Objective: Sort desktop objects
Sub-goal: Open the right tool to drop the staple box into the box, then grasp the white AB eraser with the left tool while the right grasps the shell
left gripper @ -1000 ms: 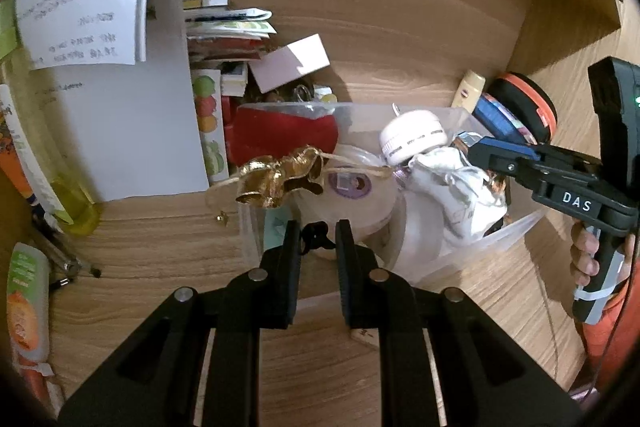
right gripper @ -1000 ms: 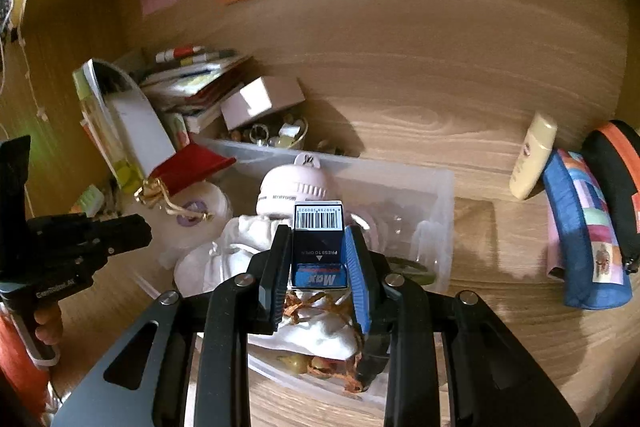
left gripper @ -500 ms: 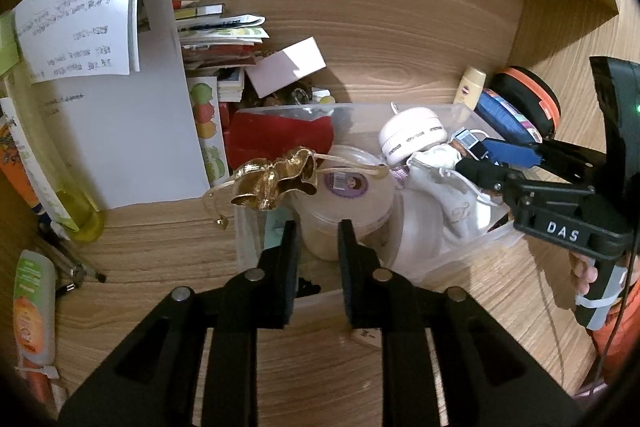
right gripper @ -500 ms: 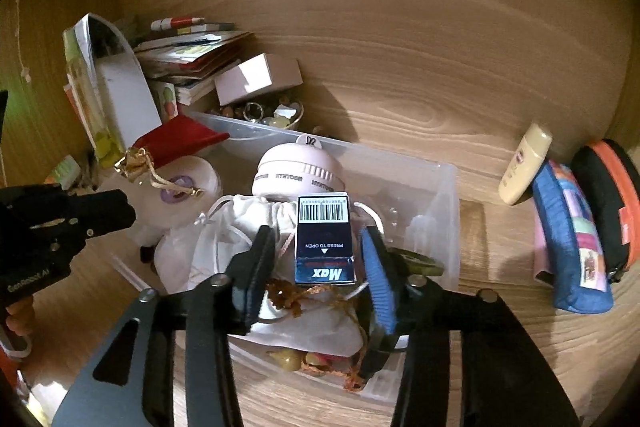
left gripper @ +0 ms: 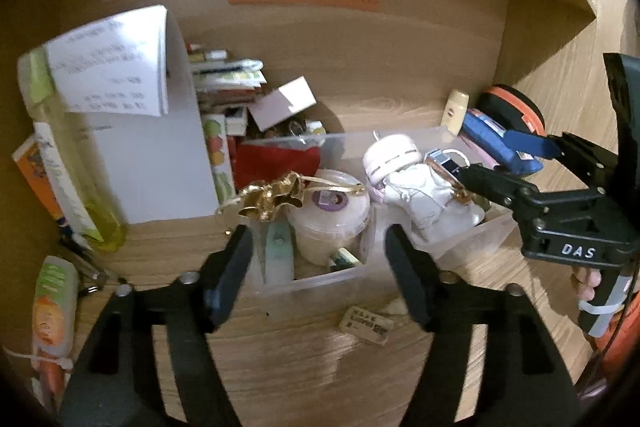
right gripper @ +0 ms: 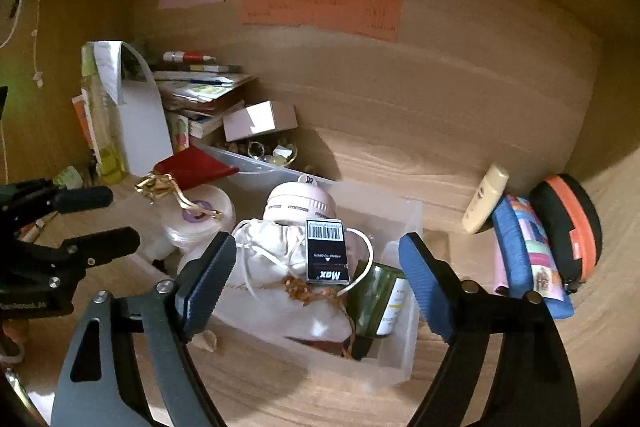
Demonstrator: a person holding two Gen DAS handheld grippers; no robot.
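The left gripper (left gripper: 318, 259) fills the lower middle of its own view, jaws opening and wide apart, nothing pressed between them; the near corner of the clear bin (left gripper: 320, 277) shows in the gap. The right gripper (right gripper: 314, 277) stands the same way in its view, blue pads spreading, gripping nothing, with a white pouch (right gripper: 288, 267) and a small Max box (right gripper: 327, 251) lying in the bin between and beyond them.

Just past the left fingers sit a white tub (left gripper: 330, 213) with a purple label and a gold ribbon (left gripper: 272, 197), left of the pouch. Above the pouch is a pink round gadget (right gripper: 298, 205).

Only the right view shows the dark green bottle (right gripper: 378, 301) at the bin's right end and the barcode on the box. Only the left view shows a small tag (left gripper: 366, 323) on the desk in front of the bin, lower middle, and a tube (left gripper: 50, 307) at lower left.

Both show a red pouch (left gripper: 276, 163) at the bin's back, stacked books (right gripper: 200, 95) at upper left, a cream bottle (right gripper: 486, 199) and a blue case (right gripper: 528, 259) at right, and notes (right gripper: 320, 9) on the back wall.
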